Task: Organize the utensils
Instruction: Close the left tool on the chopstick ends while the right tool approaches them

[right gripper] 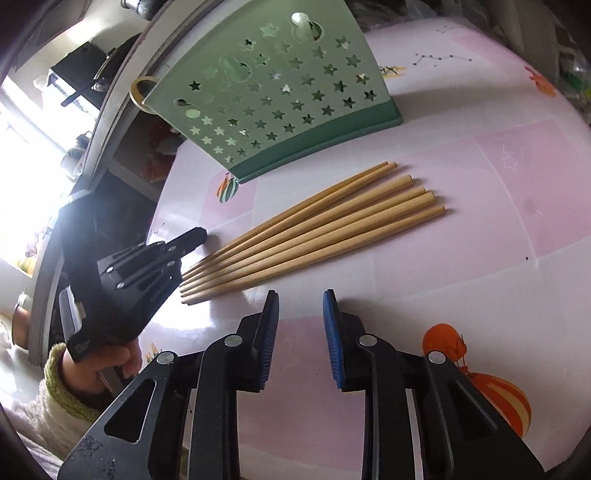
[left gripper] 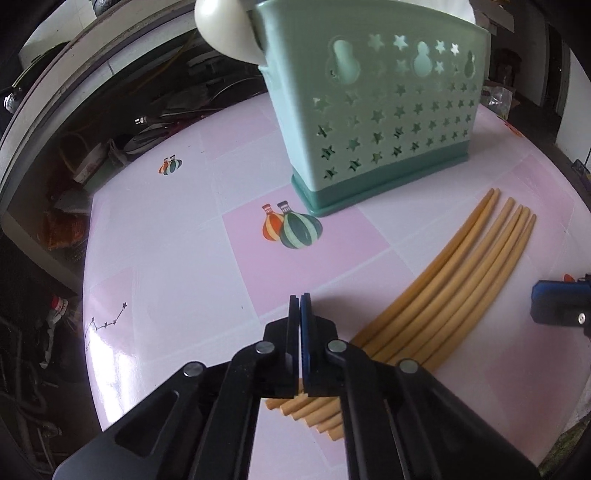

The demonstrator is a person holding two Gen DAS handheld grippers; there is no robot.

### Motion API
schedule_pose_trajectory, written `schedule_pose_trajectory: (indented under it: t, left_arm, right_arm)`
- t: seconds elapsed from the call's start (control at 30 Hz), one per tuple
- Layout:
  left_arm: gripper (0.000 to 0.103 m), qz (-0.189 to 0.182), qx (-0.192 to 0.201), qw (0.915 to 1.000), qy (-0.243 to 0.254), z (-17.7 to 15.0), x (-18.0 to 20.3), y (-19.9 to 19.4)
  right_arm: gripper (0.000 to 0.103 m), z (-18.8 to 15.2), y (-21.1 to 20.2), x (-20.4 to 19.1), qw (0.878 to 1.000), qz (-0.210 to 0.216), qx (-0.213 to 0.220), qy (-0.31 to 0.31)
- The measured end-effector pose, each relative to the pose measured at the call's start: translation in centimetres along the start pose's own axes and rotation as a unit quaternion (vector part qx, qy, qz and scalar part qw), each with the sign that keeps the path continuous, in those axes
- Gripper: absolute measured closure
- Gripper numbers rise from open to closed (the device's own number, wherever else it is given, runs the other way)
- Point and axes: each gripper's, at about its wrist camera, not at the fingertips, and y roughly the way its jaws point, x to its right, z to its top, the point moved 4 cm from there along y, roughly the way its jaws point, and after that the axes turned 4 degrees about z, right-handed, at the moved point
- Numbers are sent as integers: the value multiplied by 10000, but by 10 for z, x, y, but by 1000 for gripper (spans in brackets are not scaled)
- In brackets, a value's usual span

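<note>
Several wooden chopsticks (left gripper: pixel 458 273) lie side by side on the pink table; they also show in the right wrist view (right gripper: pixel 314 229). A green utensil holder with star cut-outs (left gripper: pixel 376 118) stands upright behind them, also in the right wrist view (right gripper: pixel 280 99). My left gripper (left gripper: pixel 300 299) is shut and empty, hovering just left of the chopsticks' thick ends; it shows in the right wrist view (right gripper: pixel 197 234). My right gripper (right gripper: pixel 300 299) is open and empty, above the table in front of the chopsticks; one of its fingers (left gripper: pixel 557 306) shows at the right edge of the left wrist view.
The table (left gripper: pixel 177 236) has a pink checked cover with balloon prints (left gripper: pixel 295 227). A white rounded object (left gripper: pixel 229 33) sits behind the holder. The table's left edge drops to cluttered shelves (left gripper: pixel 74 166). A person's hand (right gripper: pixel 96 365) holds the left gripper.
</note>
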Motion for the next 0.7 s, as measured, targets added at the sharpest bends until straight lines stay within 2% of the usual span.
schedule_pose_trajectory:
  t: [0.17,0.33,0.47,0.7]
  left_arm:
    - [103,-465,-203,9985,-221,-12,5,-11]
    - [103,-1021,-398,9925,-543,-21,10,-18]
    - [103,-1629,-569,9816,-822,-28,21,-27]
    - [103,-2600,-827,9560,-1083,-39,58,-40]
  right_arm:
    - [85,6,5,3,9995,126,-57,297]
    - [85,11,9,2,9989,145,-89,444]
    - [85,13,9,3,9986,97,-118,510]
    - [85,12,10,2,9986,-47,-173,497]
